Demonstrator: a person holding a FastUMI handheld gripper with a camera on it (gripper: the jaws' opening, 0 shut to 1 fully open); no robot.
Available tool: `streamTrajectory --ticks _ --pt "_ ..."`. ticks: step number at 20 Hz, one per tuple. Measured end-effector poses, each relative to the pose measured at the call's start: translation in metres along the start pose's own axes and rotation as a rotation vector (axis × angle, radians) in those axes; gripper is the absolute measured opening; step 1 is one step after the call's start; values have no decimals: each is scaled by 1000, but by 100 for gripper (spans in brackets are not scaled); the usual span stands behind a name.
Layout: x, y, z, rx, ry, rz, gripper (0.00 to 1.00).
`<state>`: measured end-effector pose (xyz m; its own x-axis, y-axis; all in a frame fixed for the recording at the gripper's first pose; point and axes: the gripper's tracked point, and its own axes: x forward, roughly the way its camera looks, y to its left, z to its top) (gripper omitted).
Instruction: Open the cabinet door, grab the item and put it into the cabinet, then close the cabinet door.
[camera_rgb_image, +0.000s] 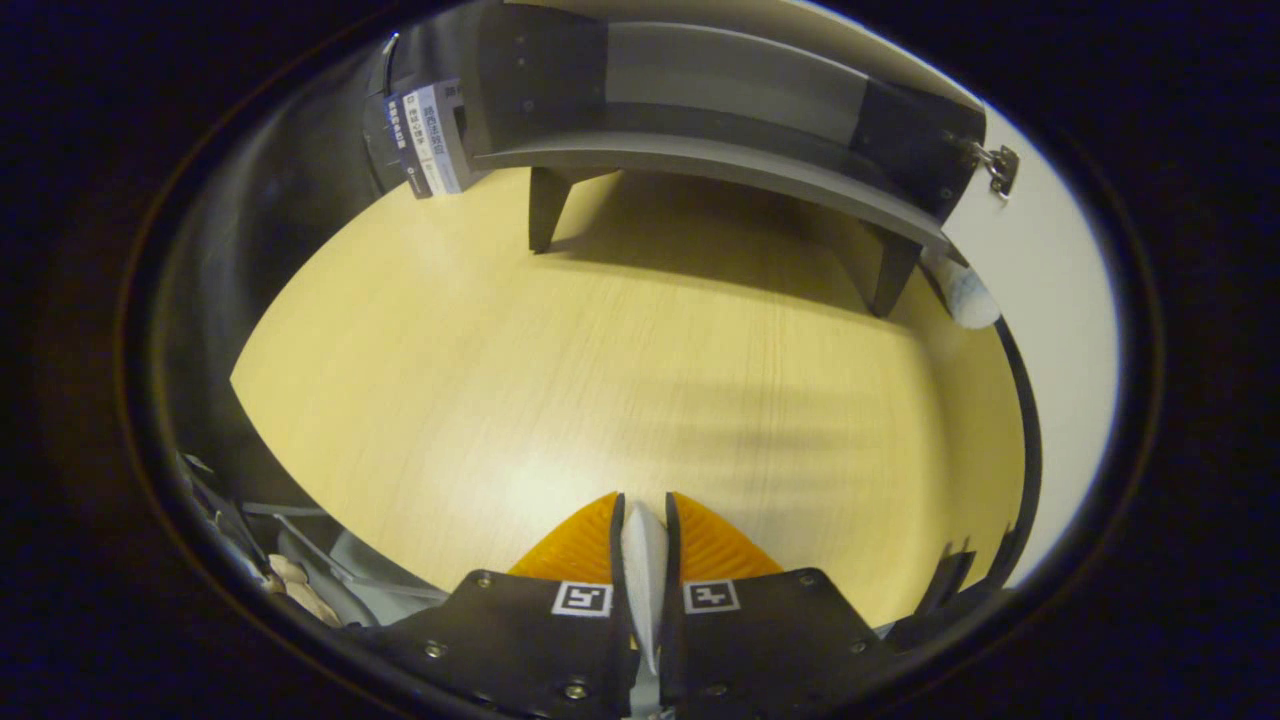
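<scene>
Already a thin white item (643, 560) sits pinched between the gripper (644, 515) fingers, low centre. Beyond, across the wooden table (560, 380), the dark cabinet (700, 110) stands at top, seemingly open; placing and closing remain.

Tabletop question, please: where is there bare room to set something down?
The wooden tabletop is bare from just ahead of the tool, shut on a thin white item, up to the cabinet legs. It is crowded only by the boxes beside the cabinet.
</scene>
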<state>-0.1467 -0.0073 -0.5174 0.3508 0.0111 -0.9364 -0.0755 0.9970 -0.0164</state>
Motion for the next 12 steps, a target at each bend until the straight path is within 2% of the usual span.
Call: streamTrajectory --ticks 6,12 --pt "-13 -3 10 26 -17 5 12" --pt "-64 -13 63 50 -107 16 12"
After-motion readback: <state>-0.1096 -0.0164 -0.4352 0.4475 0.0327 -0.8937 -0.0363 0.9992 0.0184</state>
